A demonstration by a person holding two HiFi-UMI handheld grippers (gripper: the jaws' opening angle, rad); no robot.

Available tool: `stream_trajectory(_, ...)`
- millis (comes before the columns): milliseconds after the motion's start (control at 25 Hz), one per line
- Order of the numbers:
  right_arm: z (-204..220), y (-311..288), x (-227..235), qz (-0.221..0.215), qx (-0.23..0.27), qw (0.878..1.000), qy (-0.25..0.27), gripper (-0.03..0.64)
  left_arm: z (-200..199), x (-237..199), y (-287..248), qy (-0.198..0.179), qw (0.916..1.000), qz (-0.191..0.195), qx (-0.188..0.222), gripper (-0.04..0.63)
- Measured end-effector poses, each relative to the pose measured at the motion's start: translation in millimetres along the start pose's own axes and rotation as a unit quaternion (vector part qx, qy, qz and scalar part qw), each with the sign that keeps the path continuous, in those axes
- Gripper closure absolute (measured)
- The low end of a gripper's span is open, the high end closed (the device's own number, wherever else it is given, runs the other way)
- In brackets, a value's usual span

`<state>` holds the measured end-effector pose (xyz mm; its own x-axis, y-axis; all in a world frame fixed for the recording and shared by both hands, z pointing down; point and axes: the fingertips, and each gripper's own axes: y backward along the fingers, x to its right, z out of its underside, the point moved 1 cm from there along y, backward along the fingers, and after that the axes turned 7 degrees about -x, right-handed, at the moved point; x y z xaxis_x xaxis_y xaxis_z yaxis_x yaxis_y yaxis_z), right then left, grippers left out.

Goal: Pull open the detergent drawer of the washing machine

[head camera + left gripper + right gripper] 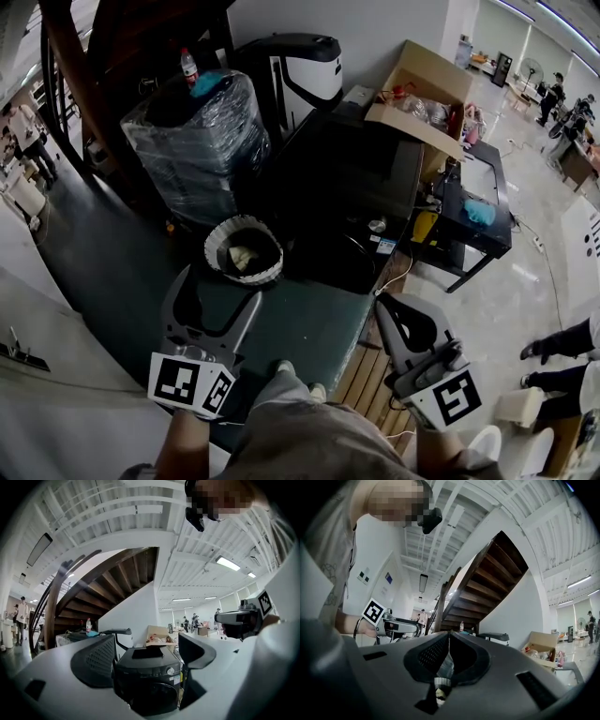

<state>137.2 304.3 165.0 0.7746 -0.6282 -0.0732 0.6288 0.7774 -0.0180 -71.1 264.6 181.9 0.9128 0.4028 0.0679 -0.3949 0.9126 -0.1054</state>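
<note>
While the head view shows only the dark top of the washing machine [347,178], the left gripper view frames its front between the parted left claw [149,654]. The right claw [449,637] sits pinched together, empty, over the green floor [300,328].

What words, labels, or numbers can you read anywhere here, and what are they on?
No text is legible.
Sticker on the washing machine: too small to read.
Bottle label: blurred.
Wall signs: too small to read.
Marker cubes: black-and-white patterns only, no words.
</note>
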Motion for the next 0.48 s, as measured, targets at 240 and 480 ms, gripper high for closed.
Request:
stream_trajectory(240,2.2,-9.8,7.8,-0.004,0.001,1.0,0.002,0.583,0.1,-5.8,-8.3,-0.001,1.0,-0.005,0.0,0.172)
stream_trajectory(480,6.1,-29.8,17.6,-0.008,-0.003,1.0,0.006,0.583,6.0,-16.9,-31.5,0.013,0.9999,-0.001,-0.001,0.172)
